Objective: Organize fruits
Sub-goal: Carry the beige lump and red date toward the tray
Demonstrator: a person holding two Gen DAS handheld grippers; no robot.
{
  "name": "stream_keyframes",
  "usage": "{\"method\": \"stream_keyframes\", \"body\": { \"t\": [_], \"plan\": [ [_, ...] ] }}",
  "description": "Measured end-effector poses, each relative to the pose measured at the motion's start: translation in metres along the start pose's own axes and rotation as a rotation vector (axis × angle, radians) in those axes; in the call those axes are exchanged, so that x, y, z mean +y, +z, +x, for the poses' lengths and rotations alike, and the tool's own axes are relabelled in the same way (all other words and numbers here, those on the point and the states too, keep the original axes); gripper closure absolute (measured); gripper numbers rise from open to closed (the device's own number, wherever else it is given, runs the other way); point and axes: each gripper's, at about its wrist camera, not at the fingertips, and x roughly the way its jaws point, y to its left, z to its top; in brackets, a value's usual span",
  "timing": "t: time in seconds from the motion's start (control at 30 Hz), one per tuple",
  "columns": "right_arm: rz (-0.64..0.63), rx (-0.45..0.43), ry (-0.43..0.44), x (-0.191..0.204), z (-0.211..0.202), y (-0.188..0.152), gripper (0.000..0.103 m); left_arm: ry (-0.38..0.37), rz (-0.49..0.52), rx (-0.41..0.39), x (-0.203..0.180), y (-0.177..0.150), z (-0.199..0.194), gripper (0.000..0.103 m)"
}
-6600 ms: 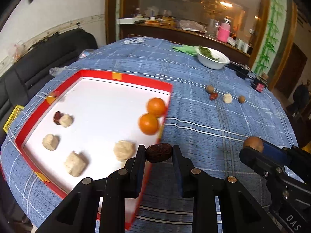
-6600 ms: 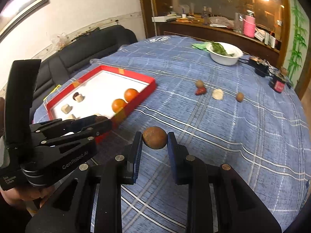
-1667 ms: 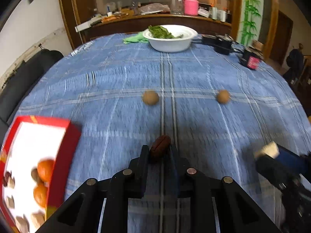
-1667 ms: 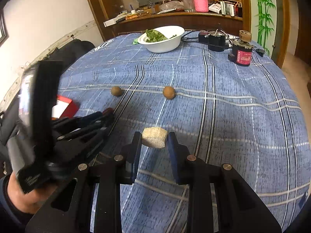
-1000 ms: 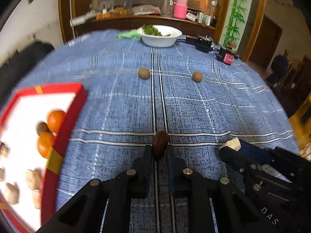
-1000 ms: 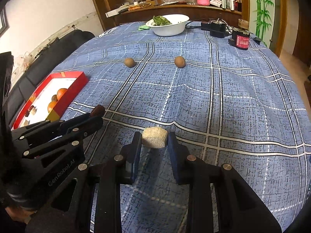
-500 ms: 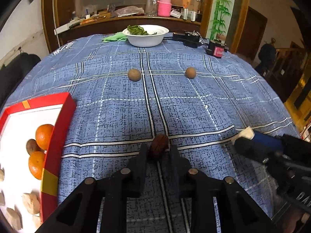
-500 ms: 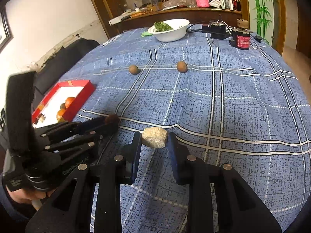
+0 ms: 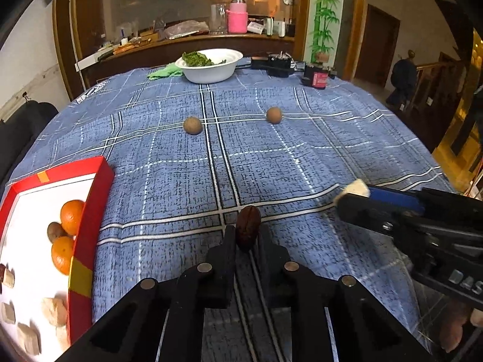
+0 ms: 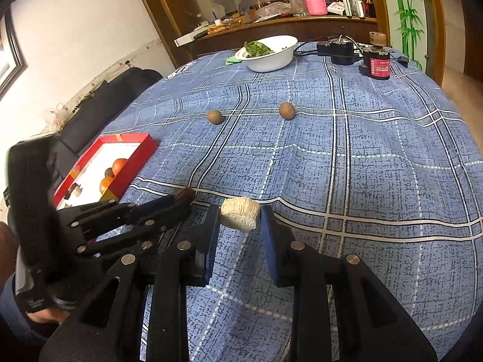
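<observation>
My left gripper (image 9: 246, 236) is shut on a dark brown date (image 9: 248, 225) and holds it above the blue checked tablecloth. My right gripper (image 10: 240, 220) is shut on a pale beige lump (image 10: 240, 213); it also shows at the right of the left wrist view (image 9: 356, 187). The red tray (image 9: 99, 181) with a white floor lies at the left and holds two oranges (image 9: 71, 212), a brown fruit (image 9: 54, 231) and several beige lumps. Two round brown fruits (image 9: 192, 125) (image 9: 274, 115) lie on the cloth farther back.
A white bowl of greens (image 9: 210, 65) stands at the far side, with a green cloth, black devices and a red-labelled canister (image 9: 315, 76) beside it. A dark sofa (image 10: 99, 111) stands left of the round table. The table edge falls off at the right.
Both grippers have kept their loads. The left wrist view has moved slightly back and left, so the red tray shows a little more. The two grippers stay side by side.
</observation>
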Motion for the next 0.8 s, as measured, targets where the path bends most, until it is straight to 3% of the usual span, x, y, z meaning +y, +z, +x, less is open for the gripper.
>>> {"method": "stream_keyframes", "body": {
  "t": [0.8],
  "plan": [
    [-0.082, 0.007, -0.043, 0.036, -0.013, -0.006, 0.077, 0.005, -0.114, -0.102, 0.024, -0.018, -0.063, 0.089]
  ]
}}
